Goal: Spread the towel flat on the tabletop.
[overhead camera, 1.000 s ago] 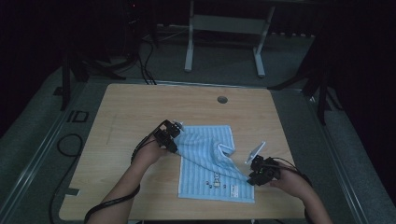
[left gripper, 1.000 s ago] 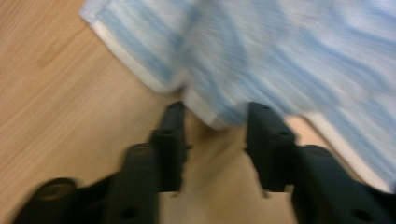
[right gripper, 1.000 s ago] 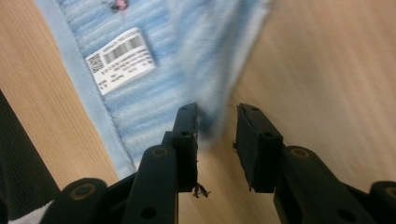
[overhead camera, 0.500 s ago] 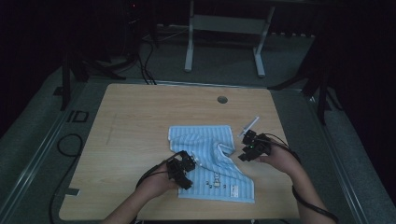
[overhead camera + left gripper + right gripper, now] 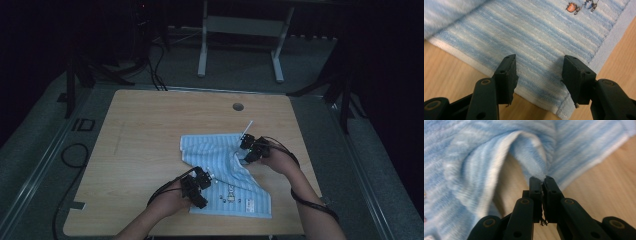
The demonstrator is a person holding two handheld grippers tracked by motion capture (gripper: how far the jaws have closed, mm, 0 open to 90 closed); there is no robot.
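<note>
the blue striped towel [image 5: 225, 172] lay on the wooden table [image 5: 150, 130], toward its near right part, with one fold humped up along its right side. the right gripper [image 5: 248, 150] sat at the towel's right edge, and its jaws had just closed: in the right gripper view they stood pressed together on a pinch of the towel's [image 5: 499, 165] edge, which rose from the table in a loop just beyond the tips. the left gripper [image 5: 207, 181] rested at the towel's near left edge, beside the small embroidered figures [image 5: 230, 197]. in the left gripper view its jaws stood apart, with the hemmed corner of the towel [image 5: 536, 37] lying flat between them and neither pad pressing the cloth. a round hole [image 5: 238, 106] showed in the table well beyond the towel.
</note>
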